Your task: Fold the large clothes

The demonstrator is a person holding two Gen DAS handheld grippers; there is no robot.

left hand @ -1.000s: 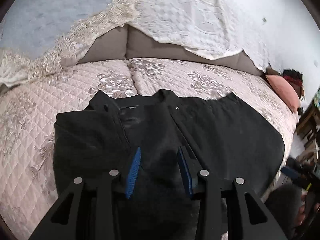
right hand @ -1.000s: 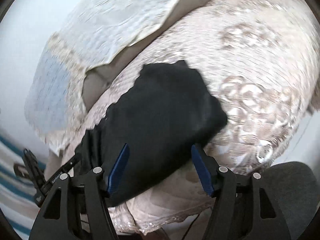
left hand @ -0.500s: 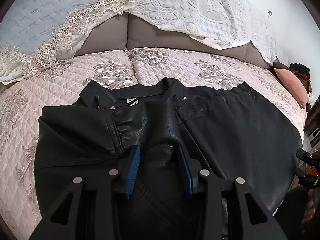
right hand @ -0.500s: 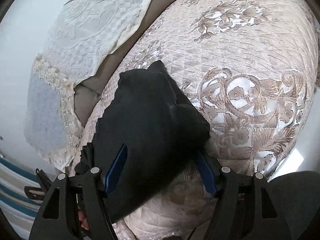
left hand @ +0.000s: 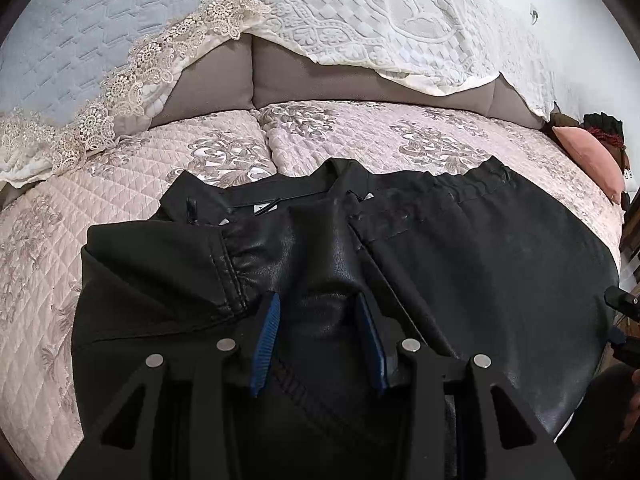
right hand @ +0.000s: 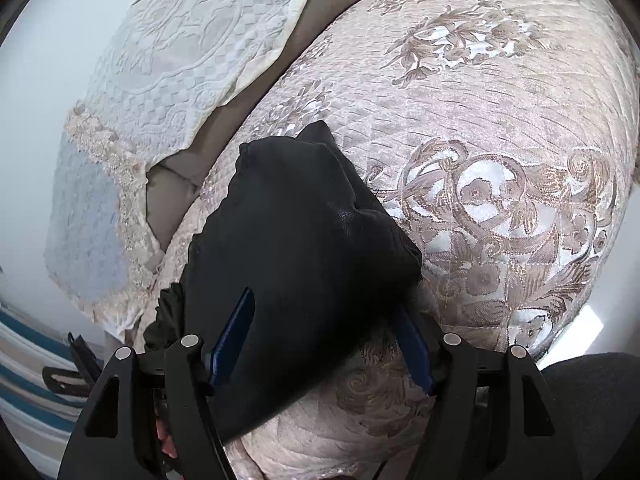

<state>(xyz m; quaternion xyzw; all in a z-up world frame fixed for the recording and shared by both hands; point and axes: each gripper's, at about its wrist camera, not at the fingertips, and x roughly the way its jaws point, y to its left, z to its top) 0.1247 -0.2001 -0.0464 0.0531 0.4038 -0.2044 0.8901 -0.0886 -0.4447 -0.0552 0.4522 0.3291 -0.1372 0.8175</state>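
Observation:
A black leather jacket lies spread on the quilted bedspread, collar towards the headboard, one sleeve folded across its front. My left gripper is open, its blue-padded fingers straddling a raised fold of the jacket at its middle. In the right wrist view the jacket lies near the bed's edge. My right gripper is open wide, its fingers on either side of the jacket's lower corner; the right finger is partly hidden by the leather.
A grey headboard draped with a white lace cover stands behind the bed. A pink cushion lies at the far right corner. The patterned bedspread fills the right wrist view. A person's hand shows low left.
Both grippers have moved in closer to the jacket. The left now straddles a raised fold at the middle; the right has dropped over the jacket's corner. Both stay open.

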